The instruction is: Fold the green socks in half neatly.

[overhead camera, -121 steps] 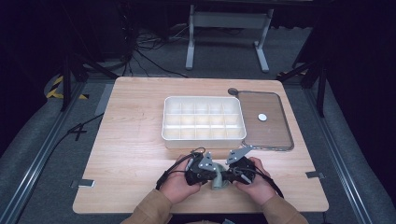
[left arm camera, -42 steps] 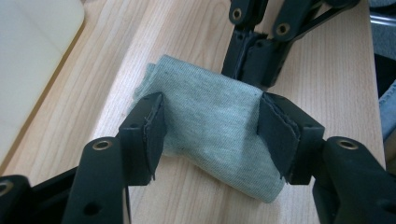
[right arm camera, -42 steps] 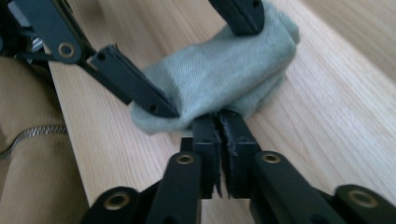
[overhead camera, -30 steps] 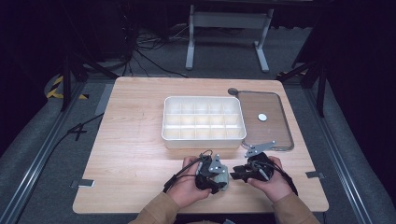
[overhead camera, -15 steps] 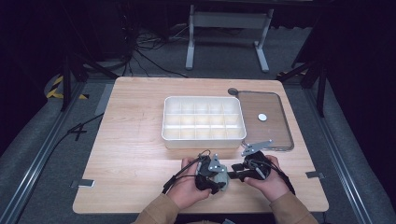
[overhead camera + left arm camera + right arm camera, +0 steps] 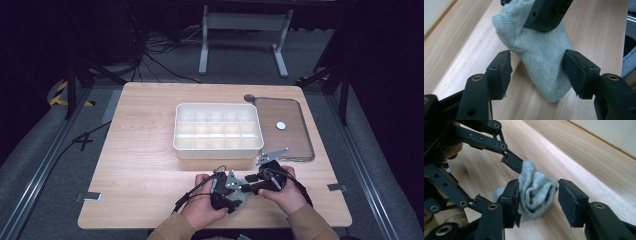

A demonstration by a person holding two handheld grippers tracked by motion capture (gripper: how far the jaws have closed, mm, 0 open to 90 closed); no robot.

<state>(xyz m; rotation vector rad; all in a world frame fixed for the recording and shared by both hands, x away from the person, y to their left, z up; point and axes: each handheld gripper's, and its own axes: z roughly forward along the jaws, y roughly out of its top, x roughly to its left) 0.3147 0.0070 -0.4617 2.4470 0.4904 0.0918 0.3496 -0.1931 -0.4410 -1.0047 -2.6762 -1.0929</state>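
A: Where's the sock (image 6: 541, 60)?

B: Low centre of the high view, on the surface (image 6: 145, 150). The left tool (image 6: 536, 68) and right tool (image 6: 537, 200) both straddle it, jaws parted, gripping nothing.

A: Risk?

B: Closing unevenly might pinch one fold, so it could slip free.

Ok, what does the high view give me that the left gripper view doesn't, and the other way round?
High view: the white plastic compartment tray, the brown-tinted transparent lid lying flat beside it, and the person's left hand and right hand close together at the near edge.
Left gripper view: the pale grey-green knitted sock lying between the left gripper's open jaws, its far end against a jaw of the right gripper.
Shared: the light wooden table and the right gripper.
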